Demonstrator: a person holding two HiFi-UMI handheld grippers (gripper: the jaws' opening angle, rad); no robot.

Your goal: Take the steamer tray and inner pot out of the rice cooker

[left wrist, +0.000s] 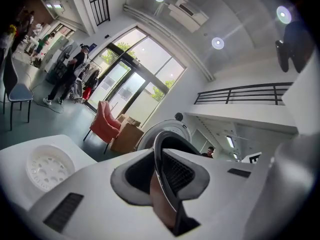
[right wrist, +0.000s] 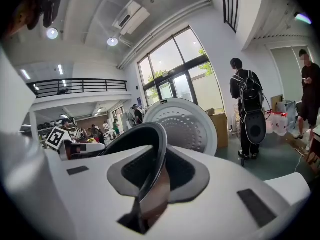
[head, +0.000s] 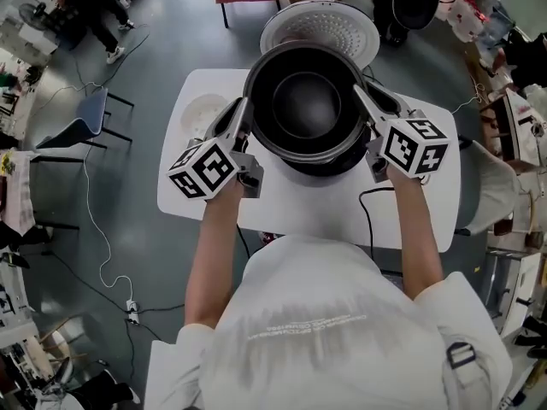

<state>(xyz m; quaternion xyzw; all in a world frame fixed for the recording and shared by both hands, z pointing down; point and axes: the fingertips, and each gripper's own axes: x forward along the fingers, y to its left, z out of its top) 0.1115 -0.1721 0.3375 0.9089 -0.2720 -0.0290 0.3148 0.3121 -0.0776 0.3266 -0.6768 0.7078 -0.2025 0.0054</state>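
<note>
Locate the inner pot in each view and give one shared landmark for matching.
Head view: inner pot at top centre, seen from above.
Left gripper view: lower centre, rim edge-on in the foreground.
Right gripper view: lower centre, slightly left, rim edge-on in the foreground.
Shared landmark: the open white lid just behind the pot in all three.

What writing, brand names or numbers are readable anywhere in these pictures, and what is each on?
No text is readable.
Shirt: one pale printed line across the back, too blurred to read.
Left cube, right cube: black-and-white square patterns, not words.
</note>
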